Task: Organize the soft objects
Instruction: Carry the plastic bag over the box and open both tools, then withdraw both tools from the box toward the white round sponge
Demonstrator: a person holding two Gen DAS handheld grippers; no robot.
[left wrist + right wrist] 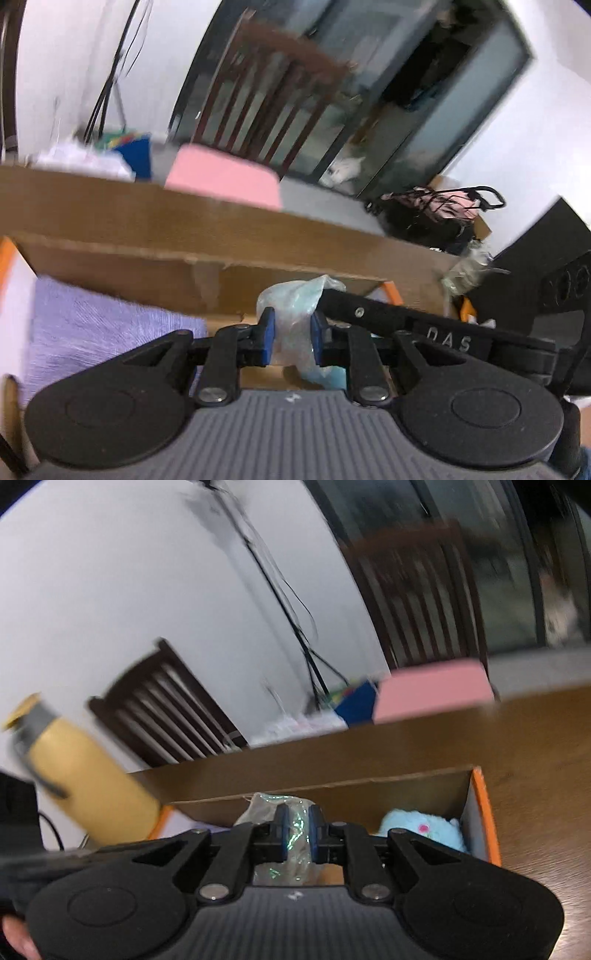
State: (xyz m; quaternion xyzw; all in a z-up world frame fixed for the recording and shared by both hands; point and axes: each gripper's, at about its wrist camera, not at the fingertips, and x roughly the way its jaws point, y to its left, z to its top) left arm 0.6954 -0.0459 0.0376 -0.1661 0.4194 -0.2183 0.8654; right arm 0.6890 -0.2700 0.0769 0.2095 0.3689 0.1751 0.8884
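My left gripper [293, 334] is shut on a clear plastic bag with something pale blue inside [295, 306], held over the open cardboard box [207, 266]. A lilac cloth [99, 332] lies in the box at the left. My right gripper [297, 830] is shut on a clear, shiny plastic bag [271, 805], also over the box [369, 794]. A light blue plush toy [424, 829] lies in the box's right end. The right gripper's black arm [443, 332] shows in the left wrist view, next to the left gripper.
The box, with orange edges [487, 812], stands on a brown wooden table [535, 760]. A yellow bottle [81, 771] stands at the left. A pink pad [225, 177] lies on a wooden chair [273, 92] beyond the table. A black and pink bag [432, 210] lies at the right.
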